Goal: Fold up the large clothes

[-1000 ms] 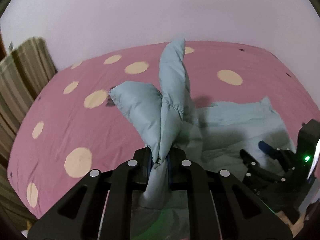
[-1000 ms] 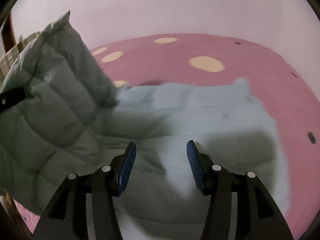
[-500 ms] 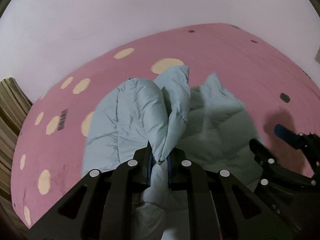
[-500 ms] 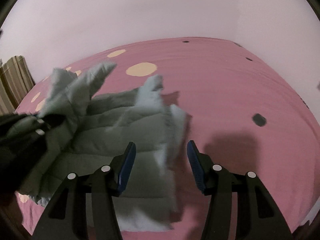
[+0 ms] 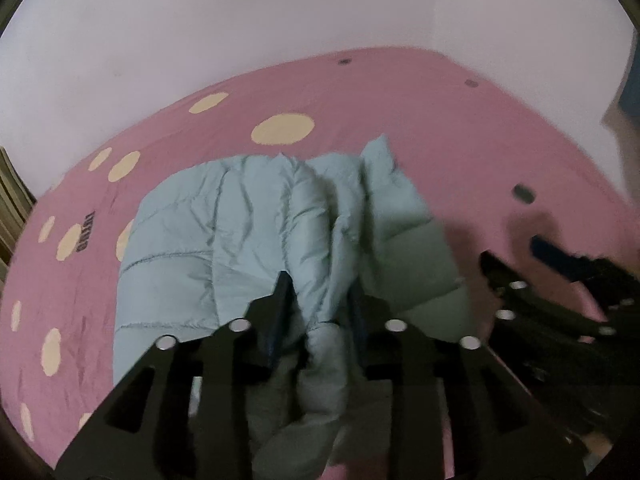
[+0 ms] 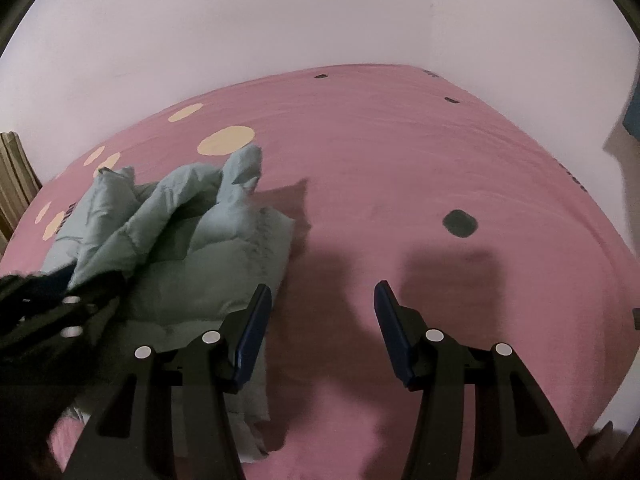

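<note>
One pale blue-green quilted puffer jacket (image 5: 248, 240) lies bunched on a pink bedsheet (image 5: 460, 128) dotted with cream circles, toward its left side in both views. A narrow fold of the padded fabric runs back between the fingers (image 5: 280, 304) of the left gripper (image 5: 318, 300), which angles steeply down over the heap. Those fingers have just been opening: they now stand a little apart on either side of the fold, and whether the pads press on it cannot be told. The right gripper (image 6: 320, 320) is tilted down likewise, just right of the jacket's edge, over bare sheet; its blue-padded fingers (image 6: 252, 332) are spread wide with nothing between them. Its shadow falls on the sheet ahead. A plain white wall (image 6: 280, 20) rises behind the bed, and striped fabric (image 6: 14, 176) shows at the far left edge.
</note>
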